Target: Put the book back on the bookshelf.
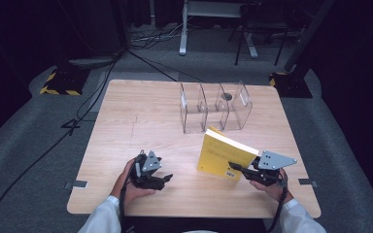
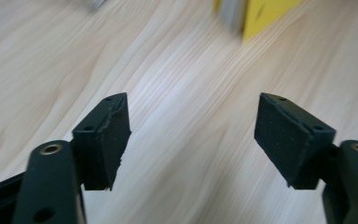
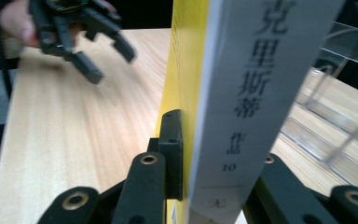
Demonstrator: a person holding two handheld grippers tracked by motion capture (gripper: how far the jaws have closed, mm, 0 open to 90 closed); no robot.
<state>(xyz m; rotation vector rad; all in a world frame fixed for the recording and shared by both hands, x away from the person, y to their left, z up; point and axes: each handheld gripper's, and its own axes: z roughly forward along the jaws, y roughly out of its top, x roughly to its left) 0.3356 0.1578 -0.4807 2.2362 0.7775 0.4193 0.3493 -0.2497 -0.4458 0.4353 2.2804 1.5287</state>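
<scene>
A yellow book with a white spine is held tilted above the table, in front of the clear acrylic rack. My right gripper is shut on the book's lower corner, one jaw on each cover. In the right gripper view the spine runs upright between the jaws, with one black pad pressed on the yellow cover. My left gripper rests low over the table at the near left, open, with nothing between its pads. A corner of the yellow book shows far ahead of it.
The clear rack has several upright dividers and stands at the table's far middle. The wooden table is bare to the left of the rack. Cables and stand legs lie on the grey floor beyond the table.
</scene>
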